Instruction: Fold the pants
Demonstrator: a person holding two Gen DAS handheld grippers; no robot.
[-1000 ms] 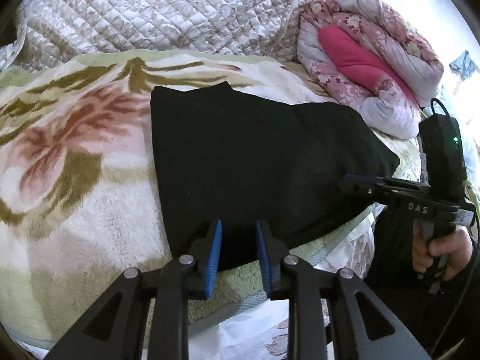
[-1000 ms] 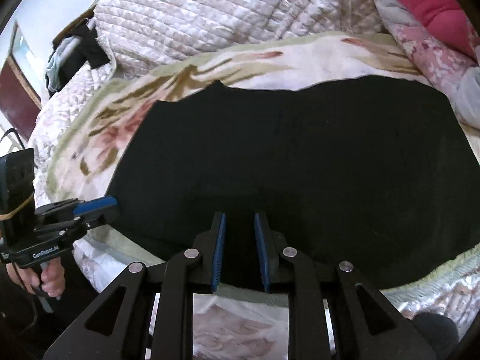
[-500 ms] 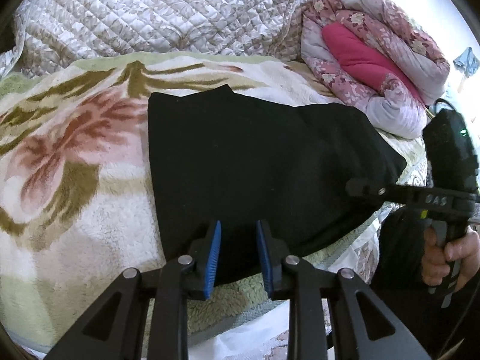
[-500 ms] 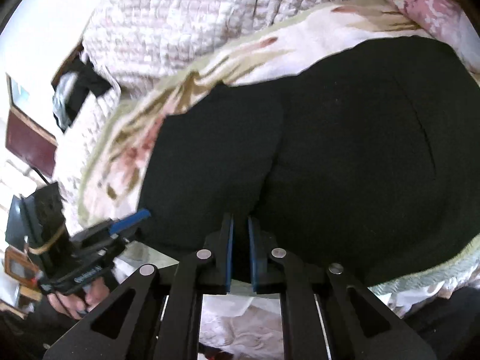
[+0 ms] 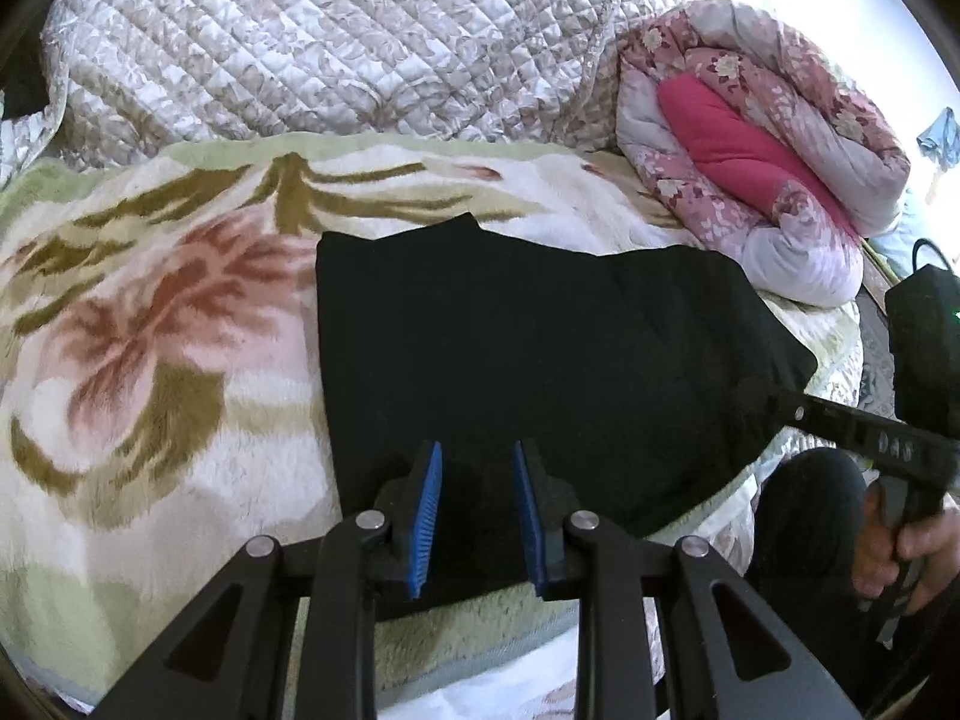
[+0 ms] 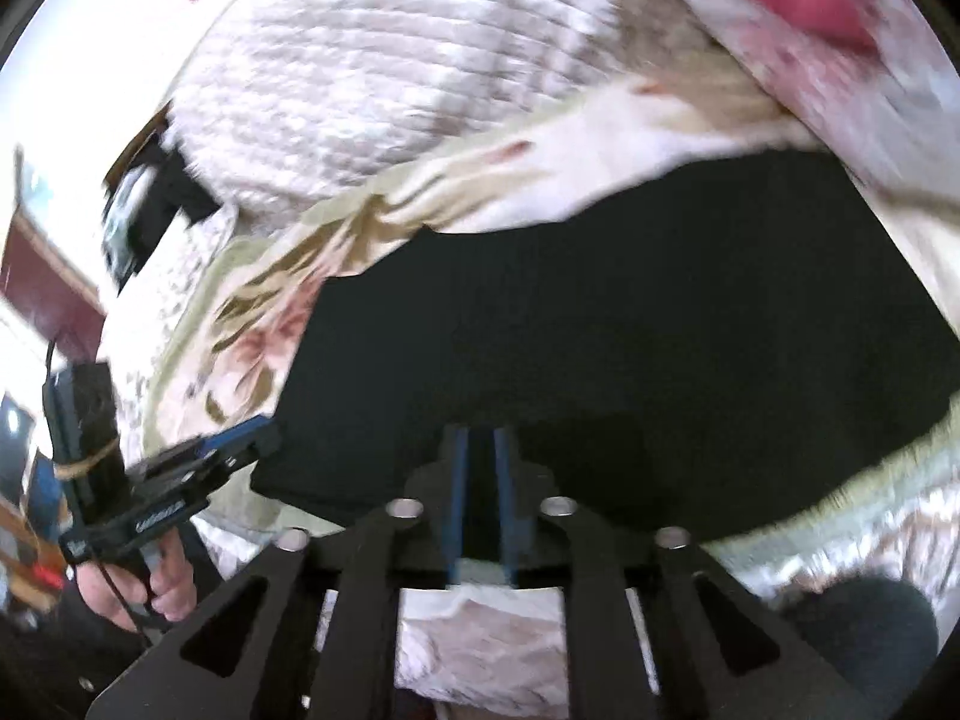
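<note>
Working both tongs along the near hem of the black pants [image 5: 540, 360] lying flat on the floral blanket [image 5: 150, 360], I keep the left gripper [image 5: 477, 516] spread astride the cloth while the right gripper [image 6: 480, 504] opens, fabric between (ready to lift the edge over).

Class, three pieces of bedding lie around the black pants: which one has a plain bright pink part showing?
The rolled floral comforter at the right of the left wrist view. Its pink inner layer shows; the quilted cover is pale grey-white, the fleece blanket flowered.
</note>
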